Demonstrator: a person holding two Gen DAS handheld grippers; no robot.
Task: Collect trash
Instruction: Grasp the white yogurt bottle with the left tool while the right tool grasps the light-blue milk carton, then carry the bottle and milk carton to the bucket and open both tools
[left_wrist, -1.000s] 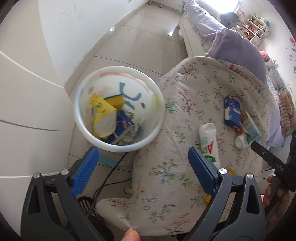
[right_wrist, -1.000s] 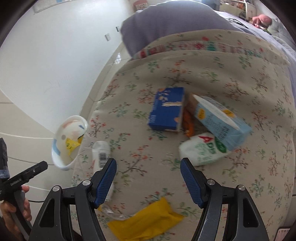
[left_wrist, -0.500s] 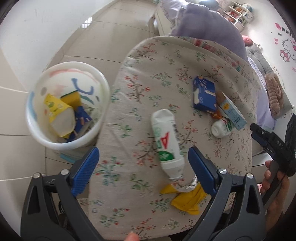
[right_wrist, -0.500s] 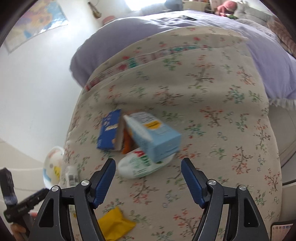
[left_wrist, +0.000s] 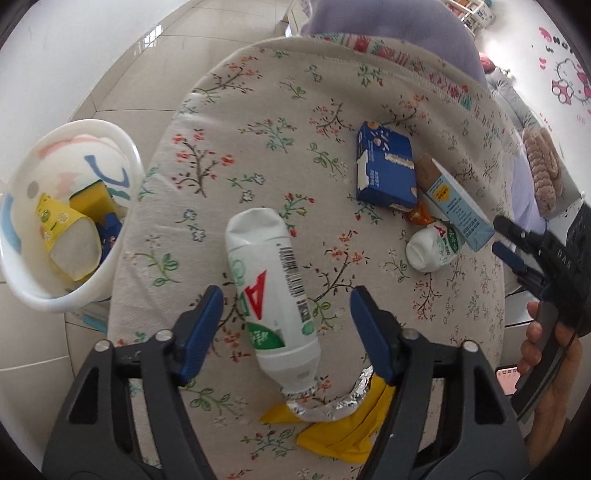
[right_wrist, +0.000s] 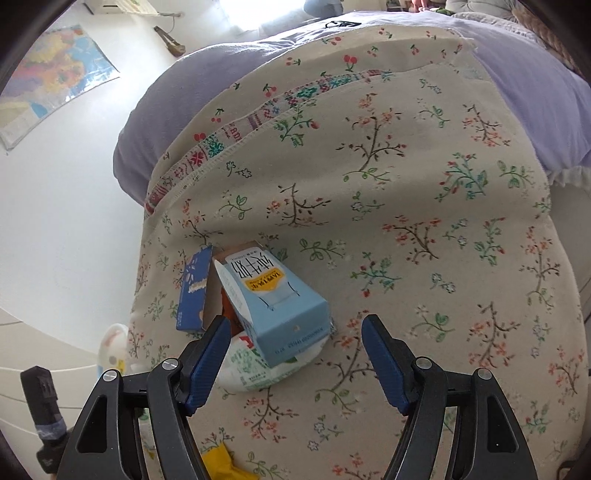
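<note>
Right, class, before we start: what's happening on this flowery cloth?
A person is clearing trash with two handheld grippers. The left gripper is open around a white bottle lying flat. The right gripper is open near a light blue carton. A white bin beside the cloth already holds some rubbish.

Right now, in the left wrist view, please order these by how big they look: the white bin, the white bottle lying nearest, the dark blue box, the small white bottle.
1. white bin
2. nearest white bottle, though nearness enlarges it
3. dark blue box
4. small white bottle, partly hidden under the light blue carton
</note>
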